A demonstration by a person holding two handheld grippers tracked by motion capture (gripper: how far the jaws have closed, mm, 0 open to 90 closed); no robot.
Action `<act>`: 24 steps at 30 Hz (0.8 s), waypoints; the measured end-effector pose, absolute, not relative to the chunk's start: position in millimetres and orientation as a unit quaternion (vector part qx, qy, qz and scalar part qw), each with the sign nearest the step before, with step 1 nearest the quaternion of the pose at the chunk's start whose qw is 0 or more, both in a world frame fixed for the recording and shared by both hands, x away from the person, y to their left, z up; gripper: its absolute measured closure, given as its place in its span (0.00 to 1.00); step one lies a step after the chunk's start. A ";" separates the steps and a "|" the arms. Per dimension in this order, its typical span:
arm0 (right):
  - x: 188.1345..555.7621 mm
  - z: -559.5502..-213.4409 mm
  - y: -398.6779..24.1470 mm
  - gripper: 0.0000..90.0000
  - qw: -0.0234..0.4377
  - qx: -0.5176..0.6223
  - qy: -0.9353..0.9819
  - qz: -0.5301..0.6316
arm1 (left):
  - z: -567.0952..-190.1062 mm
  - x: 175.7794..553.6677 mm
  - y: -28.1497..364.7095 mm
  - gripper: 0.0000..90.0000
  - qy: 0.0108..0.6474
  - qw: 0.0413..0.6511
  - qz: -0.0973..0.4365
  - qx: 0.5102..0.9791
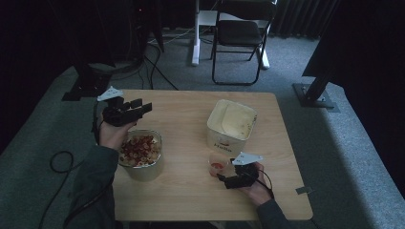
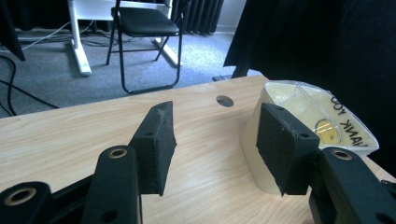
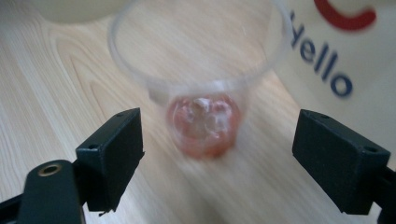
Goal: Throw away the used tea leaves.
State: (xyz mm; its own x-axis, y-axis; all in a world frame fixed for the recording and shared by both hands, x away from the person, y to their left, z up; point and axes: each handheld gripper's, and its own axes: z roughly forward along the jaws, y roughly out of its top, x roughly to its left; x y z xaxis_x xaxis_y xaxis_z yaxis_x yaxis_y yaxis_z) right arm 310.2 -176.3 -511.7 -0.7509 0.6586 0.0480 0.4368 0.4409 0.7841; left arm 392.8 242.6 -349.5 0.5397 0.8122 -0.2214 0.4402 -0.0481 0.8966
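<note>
High view: Your right tongs (image 1: 223,177) sit low at the near right of the worktop (image 1: 191,191), pointed at a small clear cup (image 1: 217,164) with something red in its bottom. The cup stands upright just in front of the cream tub (image 1: 231,123), near it but apart. Your left tongs (image 1: 138,106) are raised at the far left, above and behind the glass bowl (image 1: 141,155) of red and pale pieces, which sits just in front of your left hand (image 1: 113,134). They hold nothing; I judge they are kept clear to leave the right side room to work.

Left gripper view: The left tongs (image 2: 212,144) stand spread, bare worktop (image 2: 93,135) between the jaws. They face across the worktop toward the tub (image 2: 322,126), whose clear liner shows printed lettering and a round yellow mark. A chair (image 2: 144,28) stands on the carpet beyond.

Right gripper view: The right tongs (image 3: 217,161) are wide apart, with the cup (image 3: 201,84) centred ahead of the gap and the red contents resting at its base. Neither jaw touches the cup wall. The picture is blurred, so finer detail cannot be confirmed. The tub (image 3: 336,60), marked "Hello", stands just behind on the right. The alignment reads as an approach to grasp the cup low; note that thin plastic may buckle under a firm squeeze.
</note>
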 end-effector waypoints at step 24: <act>331.8 -509.8 -154.3 0.34 0.140 0.321 0.821 0.452 | -409.5 325.6 314.3 0.49 0.476 0.500 0.207 0.693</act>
